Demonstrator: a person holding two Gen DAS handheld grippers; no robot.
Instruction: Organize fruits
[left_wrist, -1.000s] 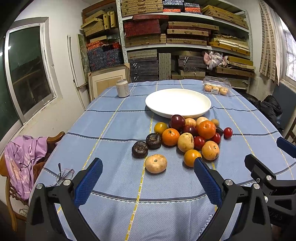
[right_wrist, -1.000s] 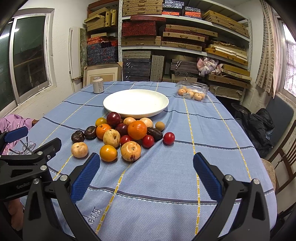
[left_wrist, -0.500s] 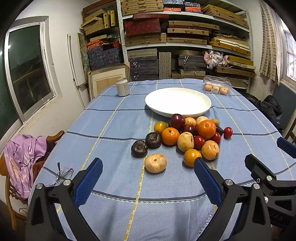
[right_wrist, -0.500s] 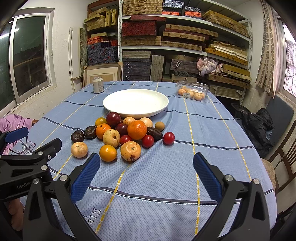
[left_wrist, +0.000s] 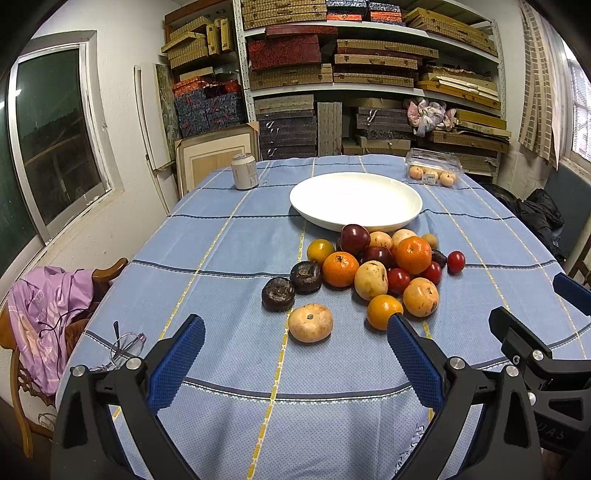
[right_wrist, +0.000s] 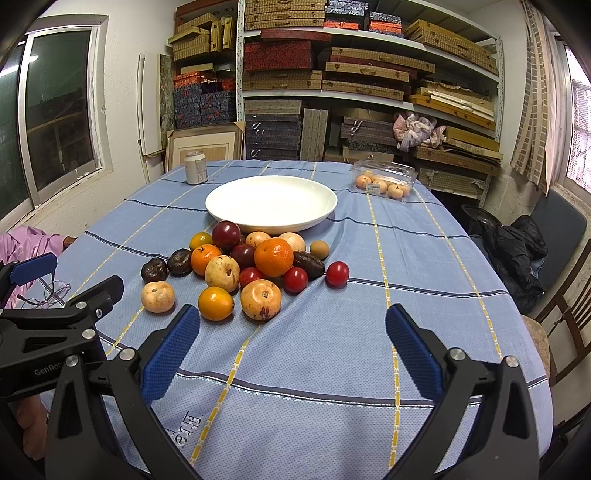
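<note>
- White and empty, the plate (left_wrist: 355, 199) stands on the worktop (left_wrist: 229, 258) behind the fruit pile (left_wrist: 373, 269); no fruit is in it yet, so the sorting has not begun, I think.
- The pile lies just in front of the plate, touching its near rim with the dark red plum (left_wrist: 354, 239). Compared with a second ago, every fruit keeps its place; nothing was picked or pushed.
- What changed is very small: the left gripper (left_wrist: 291, 354) came only a little nearer to the pile, and the right gripper (right_wrist: 291, 343) shows almost the same view as before.
- Both have the jaws wide and hold nothing. They hover over the near part of the worktop, on the side of the pile that is away from the plate.
- The pale fruit (left_wrist: 310, 322) at the front of the pile, apart from the others, sits between the left jaws in that view, so it seems the likely first pick.
- The can (left_wrist: 244, 171) and the clear box (left_wrist: 434, 172) stand behind the plate, left and right of it, untouched.
- For the task, this means the approach is only starting; all the fruit must still be moved.
</note>
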